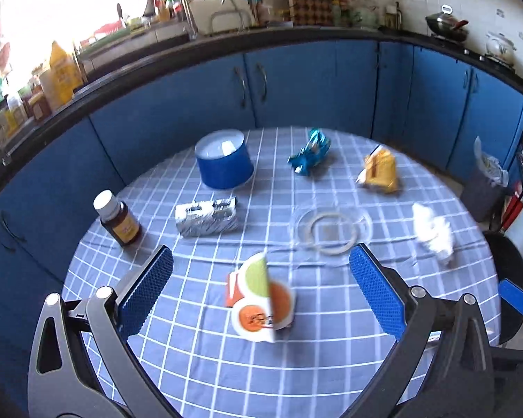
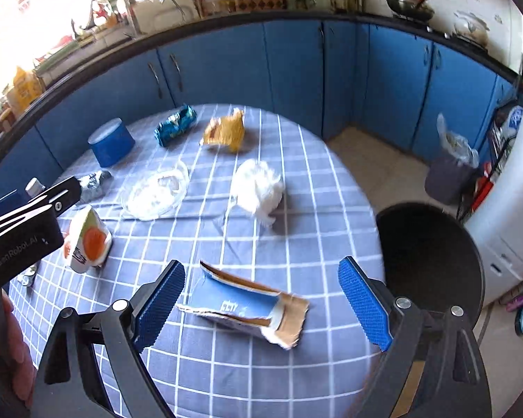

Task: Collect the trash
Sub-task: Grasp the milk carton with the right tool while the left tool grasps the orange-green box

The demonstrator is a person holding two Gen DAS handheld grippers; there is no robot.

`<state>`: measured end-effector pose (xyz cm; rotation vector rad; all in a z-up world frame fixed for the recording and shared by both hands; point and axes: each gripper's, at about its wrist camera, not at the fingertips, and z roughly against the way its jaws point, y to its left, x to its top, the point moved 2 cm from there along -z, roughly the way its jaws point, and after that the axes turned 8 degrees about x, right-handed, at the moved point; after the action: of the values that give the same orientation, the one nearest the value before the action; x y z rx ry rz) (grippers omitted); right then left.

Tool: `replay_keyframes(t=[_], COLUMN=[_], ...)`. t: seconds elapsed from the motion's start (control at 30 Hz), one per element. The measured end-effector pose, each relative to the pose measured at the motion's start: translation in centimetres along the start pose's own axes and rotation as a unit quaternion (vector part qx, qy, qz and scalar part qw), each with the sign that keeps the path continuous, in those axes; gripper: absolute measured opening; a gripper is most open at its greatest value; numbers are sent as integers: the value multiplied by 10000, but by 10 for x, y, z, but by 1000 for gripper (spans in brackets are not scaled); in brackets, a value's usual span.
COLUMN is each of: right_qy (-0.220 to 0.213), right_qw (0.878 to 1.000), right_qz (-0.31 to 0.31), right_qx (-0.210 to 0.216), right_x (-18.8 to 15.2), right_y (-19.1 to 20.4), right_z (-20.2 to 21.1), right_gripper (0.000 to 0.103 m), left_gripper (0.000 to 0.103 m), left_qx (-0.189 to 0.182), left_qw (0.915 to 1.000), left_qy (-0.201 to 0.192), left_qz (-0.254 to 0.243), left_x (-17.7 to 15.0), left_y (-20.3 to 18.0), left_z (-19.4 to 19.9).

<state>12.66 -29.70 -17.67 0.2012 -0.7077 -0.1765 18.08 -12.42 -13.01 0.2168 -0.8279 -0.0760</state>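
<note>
My left gripper [image 1: 261,271] is open above a crumpled white carton with orange and green circles [image 1: 261,303], which lies between its fingers; it also shows in the right wrist view [image 2: 87,240]. My right gripper [image 2: 261,285] is open over a torn blue cardboard box [image 2: 247,306]. Other trash lies on the checked table [image 1: 331,348]: a silver foil pack [image 1: 207,217], a blue snack bag [image 1: 310,153], a yellow wrapper [image 1: 380,170], a white crumpled tissue [image 1: 432,233] and a clear plastic lid [image 1: 334,228]. A black round bin [image 2: 432,261] stands at the table's right edge.
A blue round container [image 1: 225,163] and a brown pill bottle [image 1: 118,219] stand on the table's far left. Blue cabinets [image 1: 296,80] curve behind it. A grey bin with a bag [image 2: 449,170] stands on the floor at the right, next to a white appliance [image 2: 512,216].
</note>
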Motion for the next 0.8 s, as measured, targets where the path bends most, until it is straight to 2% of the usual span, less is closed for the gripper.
replay_keyframes(t=[0.1, 0.27, 0.37, 0.47, 0.6, 0.7, 0.77, 0.8], right_qy=[49, 105, 70, 41, 167, 124, 136, 144], right_qw=[9995, 9983, 9981, 9981, 9973, 9975, 9976, 9976], right_qz=[-320, -496, -352, -289, -51, -119, -127, -125], right_qx=[28, -270, -499, -539, -712, -686, -669, -661], right_x=[-7, -11, -10, -12, -14, -15, -15, -15], right_y=[1, 4, 9, 13, 19, 18, 17, 18], right_z=[-10, -20, -24, -25, -28, -26, -25, -25], right_gripper=[87, 87, 87, 87, 87, 85, 85, 85], left_gripper=[100, 100, 100, 100, 99, 91, 77, 73], left_qx=[-48, -174, -223, -319, -423, -602, -698, -799], left_qw=[9999, 9992, 9986, 9979, 9972, 9956, 9940, 9933], left_qy=[102, 244, 305, 370, 450, 613, 764, 779], left_qz=[-117, -282, -357, -414, -424, -370, -361, -306], left_x=[-7, -15, -18, -20, -22, -24, -27, -27], left_y=[3, 2, -1, -2, -3, -2, -3, -2], left_z=[-15, -39, -50, -58, -67, -74, -78, -78])
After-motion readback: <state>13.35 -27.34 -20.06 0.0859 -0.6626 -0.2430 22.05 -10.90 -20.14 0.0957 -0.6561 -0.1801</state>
